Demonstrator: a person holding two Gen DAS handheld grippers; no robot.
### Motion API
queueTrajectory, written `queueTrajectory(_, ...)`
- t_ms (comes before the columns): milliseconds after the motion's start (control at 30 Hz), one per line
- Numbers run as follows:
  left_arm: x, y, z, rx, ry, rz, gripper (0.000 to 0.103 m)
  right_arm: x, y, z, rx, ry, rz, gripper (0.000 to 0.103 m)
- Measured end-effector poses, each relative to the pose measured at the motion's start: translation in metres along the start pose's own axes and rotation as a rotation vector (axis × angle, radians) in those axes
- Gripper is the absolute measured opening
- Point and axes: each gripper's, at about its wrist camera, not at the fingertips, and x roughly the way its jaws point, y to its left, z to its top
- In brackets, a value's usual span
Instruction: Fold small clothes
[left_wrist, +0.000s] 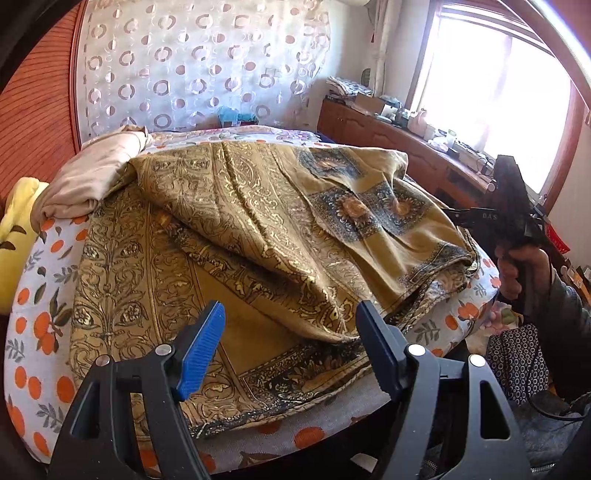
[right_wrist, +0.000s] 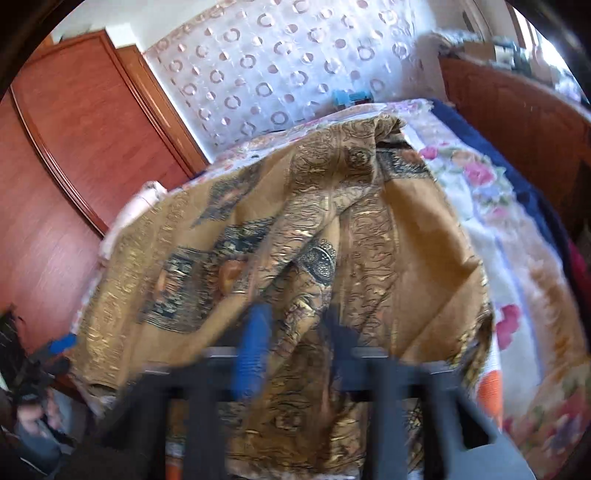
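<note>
Below the left gripper, hovering with jaws apart, the cloth is lying rumpled, while the right gripper is pinching its fold.

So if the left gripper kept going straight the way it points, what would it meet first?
Most likely the gold patterned cloth spread on the bed: the left gripper has open jaws aimed down at its near part, with nothing between. Exact depth is unclear.

We count one gold patterned cloth, one beige folded garment, one yellow item, one bed, one wooden cabinet, and two grippers: left gripper, right gripper.
</note>
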Motion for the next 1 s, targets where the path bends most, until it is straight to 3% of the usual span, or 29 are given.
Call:
queueTrajectory(133, 0.002, 0.0, -0.003, 0.001, 0.003, 0.001, 0.074, -0.044, 0.011, -0.004, -0.058, -0.108, 0.031, 0.002)
queueTrajectory(233, -0.001, 0.003, -0.004, -0.008, -0.011, 0.003, 0.074, -0.075, 0.007, -0.012, -0.036, -0.145, -0.006, 0.002)
queueTrajectory(300, -0.004, 0.005, -0.004, -0.014, -0.023, 0.008, 0.074, -0.084, 0.002, -0.021, -0.04, -0.137, -0.085, 0.002)
queueTrajectory(400, -0.01, 0.011, -0.003, -0.023, -0.039, 0.021, 0.074, -0.082, -0.005, -0.033, -0.052, -0.099, -0.137, 0.002)
queueTrajectory(600, -0.021, 0.035, -0.003, -0.064, -0.058, 0.07, 0.074, -0.072, 0.004, -0.045, -0.069, -0.042, -0.152, 0.002)
queueTrajectory(833, -0.026, 0.057, -0.008, -0.108, -0.067, 0.096, 0.074, -0.098, 0.01, -0.045, -0.081, -0.07, -0.114, 0.002)
queueTrajectory(1000, -0.023, 0.06, -0.01, -0.112, -0.066, 0.096, 0.074, -0.1, 0.015, -0.059, -0.142, -0.072, -0.143, 0.002)
